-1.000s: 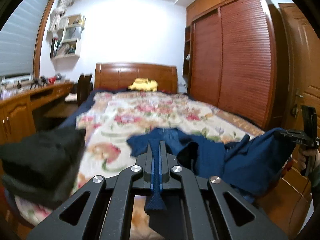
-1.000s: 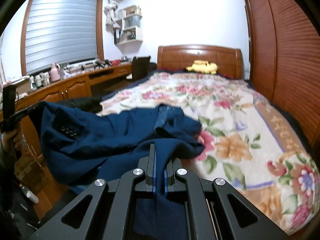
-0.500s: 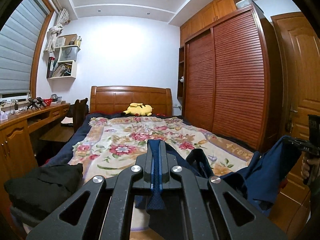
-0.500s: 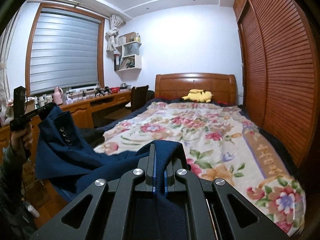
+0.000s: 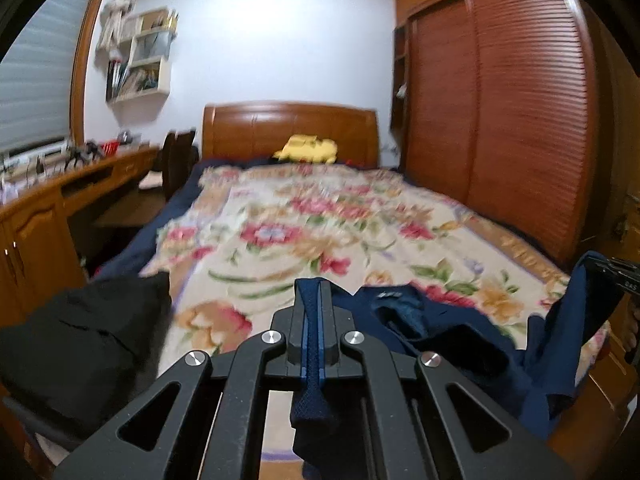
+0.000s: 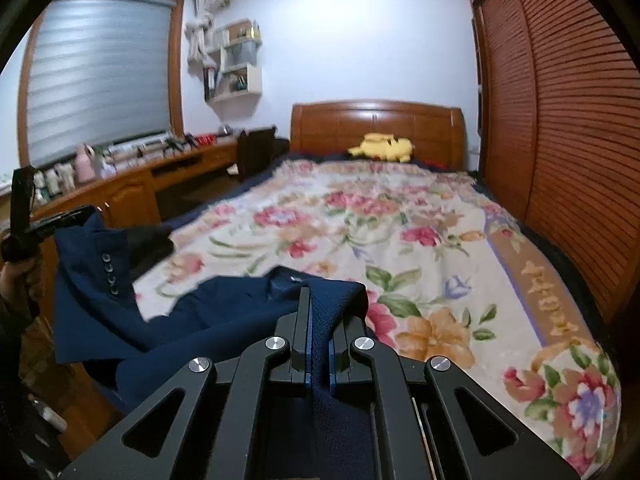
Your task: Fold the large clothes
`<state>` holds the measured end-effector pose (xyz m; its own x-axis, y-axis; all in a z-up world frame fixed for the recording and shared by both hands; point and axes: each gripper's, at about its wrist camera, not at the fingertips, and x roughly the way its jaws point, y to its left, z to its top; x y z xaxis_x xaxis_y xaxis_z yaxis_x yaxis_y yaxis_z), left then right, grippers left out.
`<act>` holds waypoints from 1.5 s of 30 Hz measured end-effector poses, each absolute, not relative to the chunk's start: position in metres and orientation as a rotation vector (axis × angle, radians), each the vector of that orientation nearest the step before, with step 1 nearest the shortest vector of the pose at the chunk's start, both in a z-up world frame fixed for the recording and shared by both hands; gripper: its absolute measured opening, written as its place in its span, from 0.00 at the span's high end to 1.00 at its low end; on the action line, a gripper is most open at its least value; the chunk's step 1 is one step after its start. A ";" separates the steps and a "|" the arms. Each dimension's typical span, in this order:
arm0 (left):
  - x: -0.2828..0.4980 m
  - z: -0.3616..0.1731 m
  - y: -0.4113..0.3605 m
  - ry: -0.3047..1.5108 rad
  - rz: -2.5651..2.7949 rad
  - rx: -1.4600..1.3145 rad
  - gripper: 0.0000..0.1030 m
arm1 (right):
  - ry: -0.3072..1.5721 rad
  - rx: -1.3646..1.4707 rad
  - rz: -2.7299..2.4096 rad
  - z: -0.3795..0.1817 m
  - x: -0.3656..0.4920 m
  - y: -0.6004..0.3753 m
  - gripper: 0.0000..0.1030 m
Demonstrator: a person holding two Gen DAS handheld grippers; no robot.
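Note:
A navy blue suit jacket [image 5: 472, 344] hangs between my two grippers over the foot of the bed; it also shows in the right wrist view [image 6: 224, 320], with sleeve buttons [image 6: 110, 274] at its left. My left gripper [image 5: 314, 296] is shut on a fold of the jacket. My right gripper [image 6: 318, 312] is shut on another part of the jacket. The right gripper appears at the far right of the left wrist view [image 5: 616, 276], and the left gripper at the far left of the right wrist view [image 6: 48, 224].
The bed has a floral blanket [image 5: 304, 236], a wooden headboard [image 6: 376, 124] and a yellow plush toy [image 6: 382, 146]. A black garment [image 5: 80, 340] lies at the bed's left corner. A wardrobe [image 5: 500, 100] stands on the right, a desk [image 6: 132, 188] on the left.
Both grippers have dropped and tilted down toward the bed after a lift half a second ago. The jacket has come lower and part of it rests on the blanket.

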<state>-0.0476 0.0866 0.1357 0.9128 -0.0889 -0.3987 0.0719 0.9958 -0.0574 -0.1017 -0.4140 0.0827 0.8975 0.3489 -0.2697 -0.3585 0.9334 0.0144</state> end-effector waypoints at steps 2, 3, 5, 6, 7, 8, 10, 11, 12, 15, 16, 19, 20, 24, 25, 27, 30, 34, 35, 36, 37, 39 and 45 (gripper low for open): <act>-0.030 0.123 0.090 0.444 -0.072 -0.059 0.97 | 0.297 -0.032 0.362 0.078 -0.082 -0.407 0.95; -0.021 0.116 0.093 0.459 -0.067 -0.068 0.97 | 0.306 -0.028 0.355 0.076 -0.072 -0.405 0.95; -0.007 0.106 0.095 0.480 -0.057 -0.077 0.97 | 0.325 -0.022 0.340 0.072 -0.053 -0.402 0.95; 0.000 0.102 0.095 0.486 -0.053 -0.078 0.97 | 0.334 -0.019 0.332 0.073 -0.044 -0.403 0.95; 0.006 0.099 0.096 0.492 -0.047 -0.079 0.97 | 0.341 -0.014 0.325 0.075 -0.033 -0.402 0.95; 0.013 0.097 0.095 0.494 -0.041 -0.077 0.97 | 0.344 -0.011 0.319 0.079 -0.025 -0.401 0.95; 0.028 0.094 0.093 0.497 -0.029 -0.065 0.97 | 0.342 -0.001 0.306 0.083 -0.008 -0.397 0.95; 0.035 0.094 0.091 0.497 -0.024 -0.057 0.97 | 0.339 0.007 0.302 0.084 0.001 -0.397 0.95; 0.042 0.095 0.090 0.497 -0.021 -0.053 0.97 | 0.336 0.013 0.292 0.085 0.009 -0.397 0.95; 0.067 0.101 0.087 0.489 -0.018 -0.043 0.97 | 0.322 0.033 0.258 0.090 0.038 -0.397 0.95; 0.073 0.103 0.084 0.480 -0.009 -0.034 0.97 | 0.318 0.035 0.250 0.090 0.048 -0.395 0.95; 0.091 0.103 0.076 0.460 0.015 0.007 0.97 | 0.320 0.036 0.212 0.090 0.080 -0.388 0.95; 0.096 0.101 0.075 0.465 0.014 0.011 0.97 | 0.334 0.034 0.201 0.086 0.090 -0.383 0.95; 0.099 0.077 0.067 0.518 -0.051 -0.026 0.92 | 0.462 -0.012 0.177 0.051 0.123 -0.358 0.95; 0.098 0.073 0.065 0.523 -0.060 -0.019 0.86 | 0.483 -0.031 0.184 0.048 0.127 -0.351 0.90; 0.089 0.061 0.060 0.529 -0.068 0.007 0.71 | 0.536 -0.078 0.196 0.039 0.131 -0.337 0.79; 0.076 0.052 0.056 0.527 -0.104 -0.001 0.45 | 0.546 -0.170 0.170 0.034 0.122 -0.320 0.40; 0.048 0.043 0.053 0.516 -0.155 -0.025 0.21 | 0.492 -0.198 0.175 0.045 0.086 -0.313 0.34; 0.044 0.042 0.051 0.517 -0.162 -0.024 0.21 | 0.480 -0.190 0.191 0.048 0.073 -0.311 0.34; 0.037 0.039 0.050 0.518 -0.165 -0.022 0.21 | 0.476 -0.184 0.216 0.048 0.065 -0.314 0.34; 0.032 0.037 0.049 0.519 -0.164 -0.020 0.21 | 0.475 -0.184 0.249 0.047 0.055 -0.313 0.34; 0.022 0.033 0.047 0.523 -0.169 -0.014 0.21 | 0.478 -0.203 0.298 0.043 0.040 -0.309 0.34; 0.005 0.024 0.050 0.541 -0.182 -0.006 0.21 | 0.524 -0.239 0.436 0.029 0.003 -0.292 0.34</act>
